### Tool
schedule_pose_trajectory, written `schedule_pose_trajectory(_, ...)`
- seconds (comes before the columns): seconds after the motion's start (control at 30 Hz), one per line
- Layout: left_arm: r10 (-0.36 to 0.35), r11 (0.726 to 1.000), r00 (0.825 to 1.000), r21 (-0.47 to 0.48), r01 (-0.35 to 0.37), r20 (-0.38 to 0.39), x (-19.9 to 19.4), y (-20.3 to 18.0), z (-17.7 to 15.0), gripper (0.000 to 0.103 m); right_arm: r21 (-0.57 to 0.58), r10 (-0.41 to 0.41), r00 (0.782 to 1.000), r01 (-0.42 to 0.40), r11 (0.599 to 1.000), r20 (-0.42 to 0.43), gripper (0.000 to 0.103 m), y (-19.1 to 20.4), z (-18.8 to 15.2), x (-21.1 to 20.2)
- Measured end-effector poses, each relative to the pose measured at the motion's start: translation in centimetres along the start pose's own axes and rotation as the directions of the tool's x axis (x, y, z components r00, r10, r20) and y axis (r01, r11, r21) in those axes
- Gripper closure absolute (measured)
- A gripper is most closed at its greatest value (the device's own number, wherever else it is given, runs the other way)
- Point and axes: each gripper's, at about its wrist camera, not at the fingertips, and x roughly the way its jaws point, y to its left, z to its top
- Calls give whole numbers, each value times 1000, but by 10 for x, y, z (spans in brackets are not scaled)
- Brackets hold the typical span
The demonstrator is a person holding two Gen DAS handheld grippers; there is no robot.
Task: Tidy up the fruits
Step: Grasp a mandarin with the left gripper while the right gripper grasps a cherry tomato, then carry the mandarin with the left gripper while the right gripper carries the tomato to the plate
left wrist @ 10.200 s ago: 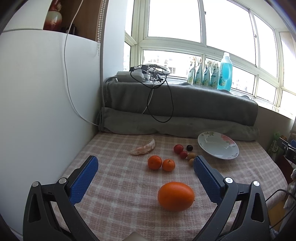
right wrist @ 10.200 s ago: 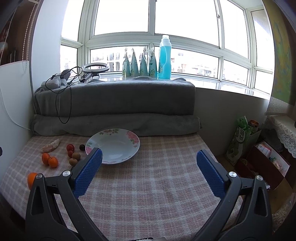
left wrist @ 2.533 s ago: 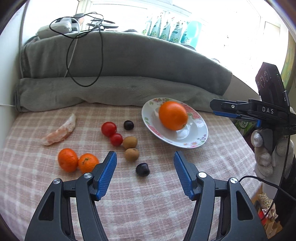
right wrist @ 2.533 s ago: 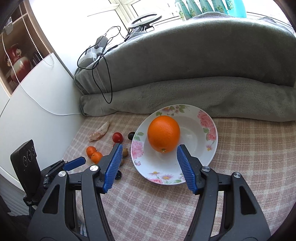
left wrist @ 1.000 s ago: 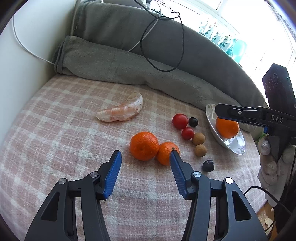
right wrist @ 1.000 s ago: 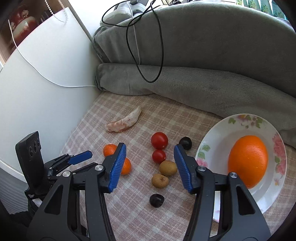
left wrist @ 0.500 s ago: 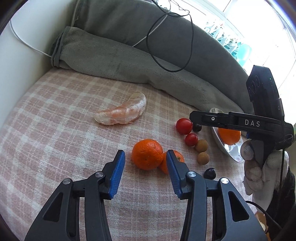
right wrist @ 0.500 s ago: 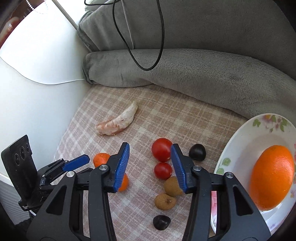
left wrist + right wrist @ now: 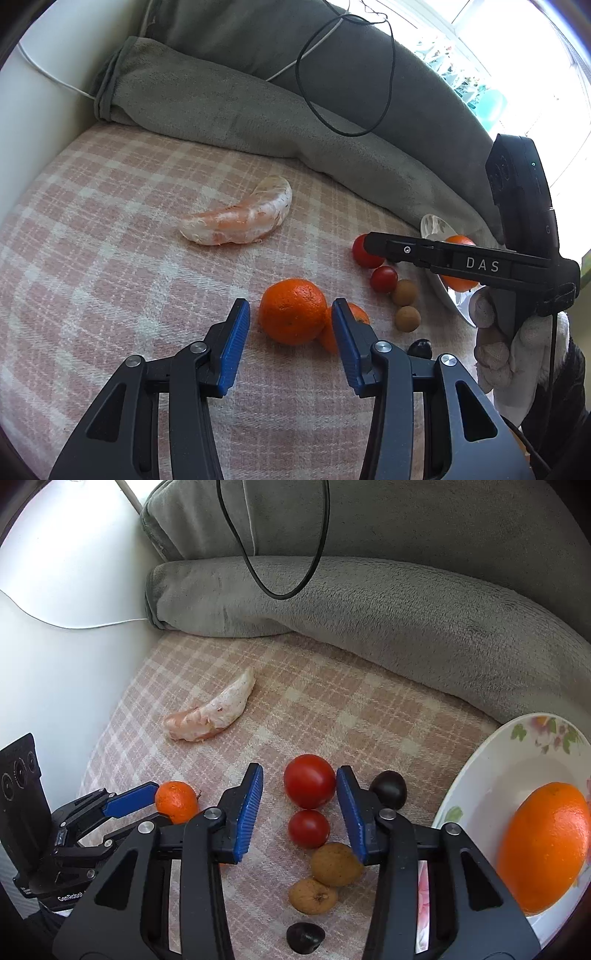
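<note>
Your left gripper [image 9: 290, 332]: jaws apart, straddling larger mandarin [image 9: 291, 311], pads not touching it. Second mandarin [image 9: 352, 317] touches it, behind right pad.

Your right gripper [image 9: 300, 805]: jaws closing around big tomato [image 9: 309, 781], pads not yet pressing. Small tomato [image 9: 308, 829] just beside big tomato; plate [image 9: 480, 775] with orange [image 9: 545, 845] further right of it.

Readable: "DAS" on right gripper arm [image 9: 482, 264]; "GenRobot" on left gripper body [image 9: 70, 897].
</note>
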Motion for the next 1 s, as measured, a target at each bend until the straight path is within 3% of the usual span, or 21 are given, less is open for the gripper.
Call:
schedule_pose_trajectory(0.27,-8,1000,1000,-2,8,-14,12,-3,2,64,-62,-76,997,75,995,-7,70,7,-2,4)
schedule_pose_trajectory(0.77,-3,1000,1000,4,3,-6,14,-6,1,66,-152,-132,991,128,980,-20,71,20,-2,8)
schedule_pose_trajectory(1.0,-1,1000,1000,-6,2,4,6,0,-3,66,-153,-147,989,149,977,26,72,26,-5,0)
